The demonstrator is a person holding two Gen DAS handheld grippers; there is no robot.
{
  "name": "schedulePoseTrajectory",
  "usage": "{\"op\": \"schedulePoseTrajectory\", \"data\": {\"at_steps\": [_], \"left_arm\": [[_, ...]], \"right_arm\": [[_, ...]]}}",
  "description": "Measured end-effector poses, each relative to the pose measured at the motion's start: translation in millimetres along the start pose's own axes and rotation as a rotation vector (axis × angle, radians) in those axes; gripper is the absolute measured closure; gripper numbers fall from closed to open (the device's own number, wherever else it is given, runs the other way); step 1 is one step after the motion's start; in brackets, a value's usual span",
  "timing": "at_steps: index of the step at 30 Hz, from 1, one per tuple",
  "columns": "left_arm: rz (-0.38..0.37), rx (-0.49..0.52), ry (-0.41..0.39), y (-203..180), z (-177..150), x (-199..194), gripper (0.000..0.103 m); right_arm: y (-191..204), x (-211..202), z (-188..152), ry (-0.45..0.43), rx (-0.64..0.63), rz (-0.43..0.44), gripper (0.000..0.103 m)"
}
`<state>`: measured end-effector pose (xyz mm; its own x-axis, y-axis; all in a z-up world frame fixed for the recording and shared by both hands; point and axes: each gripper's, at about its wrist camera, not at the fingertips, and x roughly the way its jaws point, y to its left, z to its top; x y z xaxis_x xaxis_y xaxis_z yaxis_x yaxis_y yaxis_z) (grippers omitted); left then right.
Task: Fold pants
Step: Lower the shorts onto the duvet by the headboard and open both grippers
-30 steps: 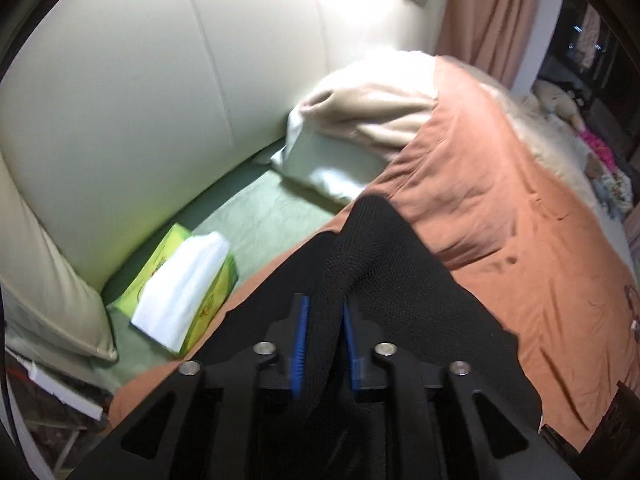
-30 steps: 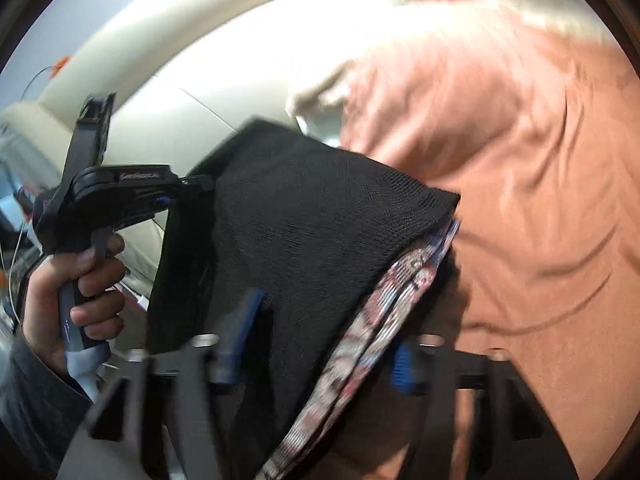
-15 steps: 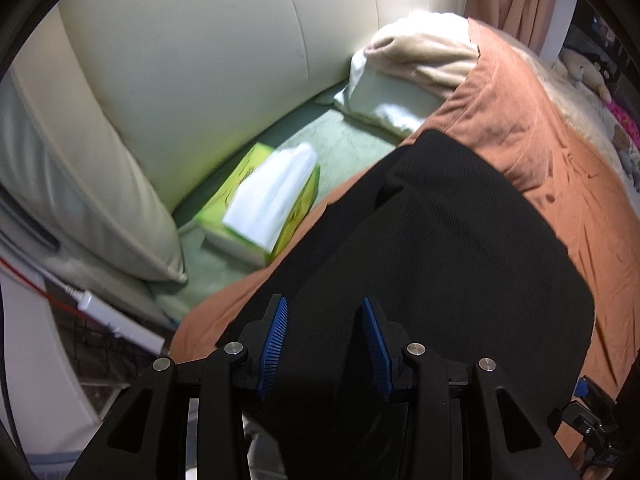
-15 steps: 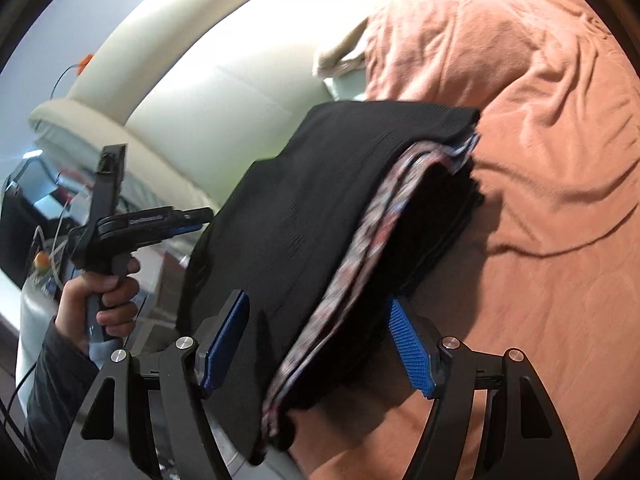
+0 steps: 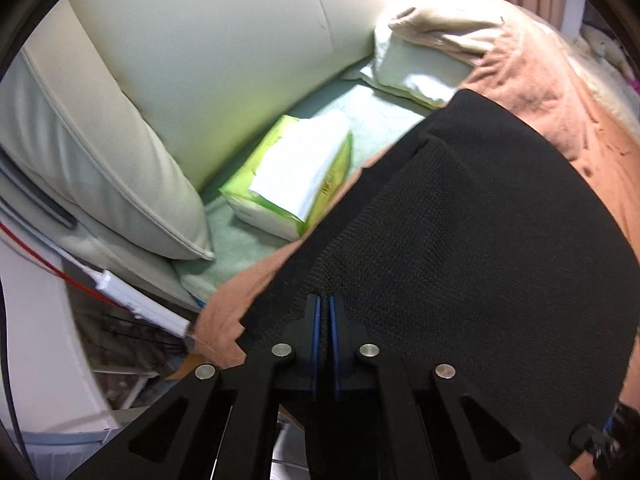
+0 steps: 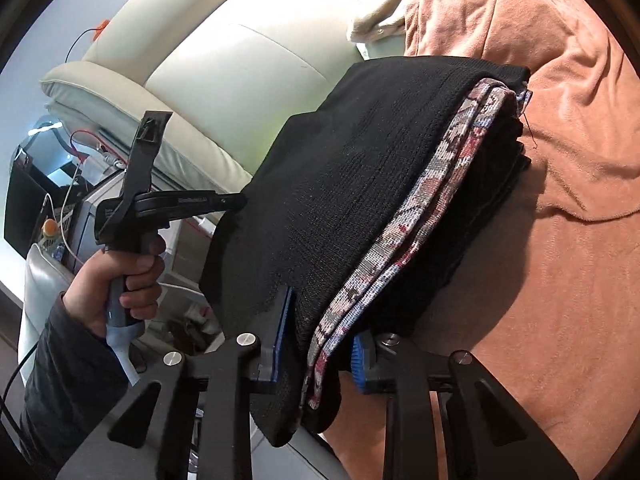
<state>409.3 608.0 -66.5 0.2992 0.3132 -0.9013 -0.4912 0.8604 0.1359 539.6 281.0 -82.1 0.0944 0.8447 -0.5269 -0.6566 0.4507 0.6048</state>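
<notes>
2 grippers clamp the folded black pants (image 6: pixel 360 184) lying on the orange bedspread (image 6: pixel 560 240): left gripper (image 5: pixel 322 308) pinched shut on an edge, right gripper (image 6: pixel 320 340) closing around the stack. Lettering on the left gripper is unreadable.

You have one pair of black pants (image 6: pixel 360 184), folded into a thick stack with one patterned band (image 6: pixel 404 232) along its edge. Two grippers show: the left gripper (image 5: pixel 324 312) at the lower centre of its view, the right gripper (image 6: pixel 320 344) at the bottom of its own. One hand (image 6: pixel 116 280) sits at lower left. There is one green tissue pack (image 5: pixel 292 176), one orange blanket (image 6: pixel 560 160), two pale pillows (image 5: pixel 416 68).
</notes>
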Motion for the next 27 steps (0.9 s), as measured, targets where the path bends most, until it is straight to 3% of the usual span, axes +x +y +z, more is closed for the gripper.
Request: {"op": "schedulePoseTrajectory", "data": {"at_steps": [5, 7, 8, 9, 12, 16, 18, 21, 25, 27], "left_arm": [[0.090, -0.030, -0.023, -5.1, 4.6, 6.9, 0.099], [0.091, -0.032, -0.008, -7.0, 4.4, 9.8, 0.098], [0.091, -0.031, 0.000, -7.5, 3.4, 9.0, 0.097], [0.093, -0.031, -0.003, -7.8, 2.0, 6.0, 0.092], [0.037, -0.063, -0.015, -4.2, -5.3, -10.3, 0.067], [0.000, -0.059, -0.053, -10.7, -21.2, -37.2, 0.048], [-0.016, -0.050, -0.069, -15.4, -31.5, -51.9, 0.043], [-0.046, -0.053, -0.101, -21.3, -46.9, -76.6, 0.036], [-0.062, -0.032, -0.173, -31.6, -69.5, -119.1, 0.009], [-0.074, -0.034, -0.209, -35.3, -81.5, -141.0, 0.003]], "right_arm": [[0.3, 1.8, -4.1, 0.016, 0.018, -0.005, 0.080], [0.5, -3.9, -5.3, 0.019, 0.018, -0.009, 0.074], [0.3, -8.5, -6.8, 0.019, 0.013, -0.017, 0.064], [0.4, -13.6, -7.5, 0.013, 0.006, -0.027, 0.053], [0.9, -37.1, -11.8, -0.031, -0.036, -0.074, 0.038], [12.9, -57.4, -14.7, -0.049, -0.080, -0.119, 0.036], [18.5, -70.7, -20.7, -0.055, -0.116, -0.142, 0.023], [32.7, -89.6, -26.8, -0.082, -0.173, -0.202, 0.018], [47.3, -117.7, -35.3, -0.110, -0.206, -0.254, 0.010], [57.3, -137.4, -40.8, -0.140, -0.229, -0.278, 0.004]]}}
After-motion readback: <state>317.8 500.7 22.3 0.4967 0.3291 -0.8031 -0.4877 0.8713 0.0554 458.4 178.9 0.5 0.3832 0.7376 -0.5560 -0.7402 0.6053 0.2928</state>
